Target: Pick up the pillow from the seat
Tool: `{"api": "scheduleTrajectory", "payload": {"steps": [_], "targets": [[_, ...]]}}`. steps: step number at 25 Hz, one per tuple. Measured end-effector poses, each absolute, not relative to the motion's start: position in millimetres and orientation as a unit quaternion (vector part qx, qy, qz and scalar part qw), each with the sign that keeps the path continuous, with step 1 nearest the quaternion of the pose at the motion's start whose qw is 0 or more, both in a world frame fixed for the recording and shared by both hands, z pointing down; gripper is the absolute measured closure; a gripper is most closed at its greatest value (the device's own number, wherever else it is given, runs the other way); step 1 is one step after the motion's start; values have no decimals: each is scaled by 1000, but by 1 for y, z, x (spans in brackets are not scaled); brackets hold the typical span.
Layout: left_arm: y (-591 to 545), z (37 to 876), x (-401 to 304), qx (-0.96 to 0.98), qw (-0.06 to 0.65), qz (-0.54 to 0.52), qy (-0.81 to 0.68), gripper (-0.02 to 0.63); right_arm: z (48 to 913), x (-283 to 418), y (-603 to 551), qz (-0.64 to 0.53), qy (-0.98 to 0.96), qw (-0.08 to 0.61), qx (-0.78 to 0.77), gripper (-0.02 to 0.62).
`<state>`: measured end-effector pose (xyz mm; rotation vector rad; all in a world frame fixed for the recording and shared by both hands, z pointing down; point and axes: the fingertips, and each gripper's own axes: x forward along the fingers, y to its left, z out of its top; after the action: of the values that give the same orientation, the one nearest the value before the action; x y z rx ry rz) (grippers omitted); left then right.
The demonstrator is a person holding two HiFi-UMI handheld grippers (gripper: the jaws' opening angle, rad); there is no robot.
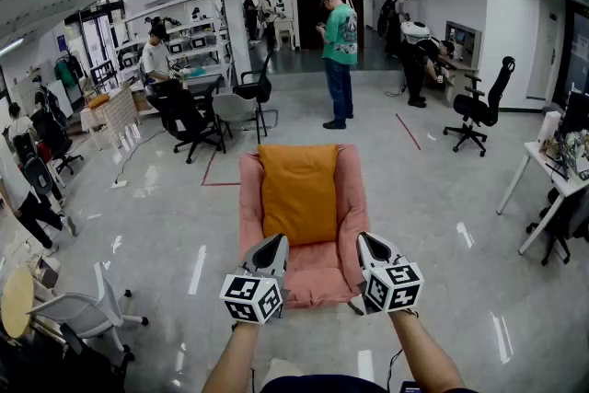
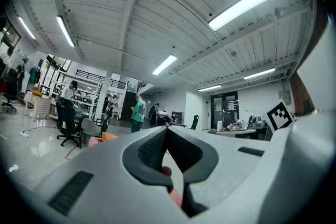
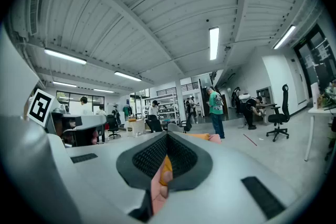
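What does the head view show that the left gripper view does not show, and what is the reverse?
Only the head view: the whole pillow lying on the seat, and the person's arms. Only the left gripper view: the ceiling lamps, and the left gripper from near, jaws together. Both: the person in green, and an edge of pillow and seat.

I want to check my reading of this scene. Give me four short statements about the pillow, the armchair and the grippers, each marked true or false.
The orange pillow rests on the pink armchair. True.
The left gripper holds the pillow. False: it is shut and empty.
The right gripper is wide open. False: it is shut.
A person in a green shirt stands beyond the armchair. True.
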<state>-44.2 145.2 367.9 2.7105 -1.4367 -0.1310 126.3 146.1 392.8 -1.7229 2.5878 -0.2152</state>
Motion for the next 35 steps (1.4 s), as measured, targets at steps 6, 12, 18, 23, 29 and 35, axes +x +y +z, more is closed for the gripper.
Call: {"api": "scheduleTrajectory", "payload": {"steps": [6, 12, 18, 23, 29, 35], "targets": [[149, 366, -38, 883, 39, -46, -466, 604, 391, 130, 149, -70, 832, 15, -551, 578], [151, 367, -39, 884, 38, -44, -465, 604, 391, 131, 150, -78, 831, 25, -550, 578], [150, 374, -38, 883, 47, -44, -465, 604, 398, 130, 150, -84, 835, 23, -543, 578], [153, 376, -34, 883, 53, -43, -465, 604, 398, 131, 150, -87, 837, 23, -540, 578], [154, 382, -30, 882, 54, -38, -466, 604, 404, 133, 150, -90, 839, 23, -537, 578], [150, 384, -25, 881, 58, -31, -468, 604, 406, 140, 143, -96, 839, 22, -536, 578]]}}
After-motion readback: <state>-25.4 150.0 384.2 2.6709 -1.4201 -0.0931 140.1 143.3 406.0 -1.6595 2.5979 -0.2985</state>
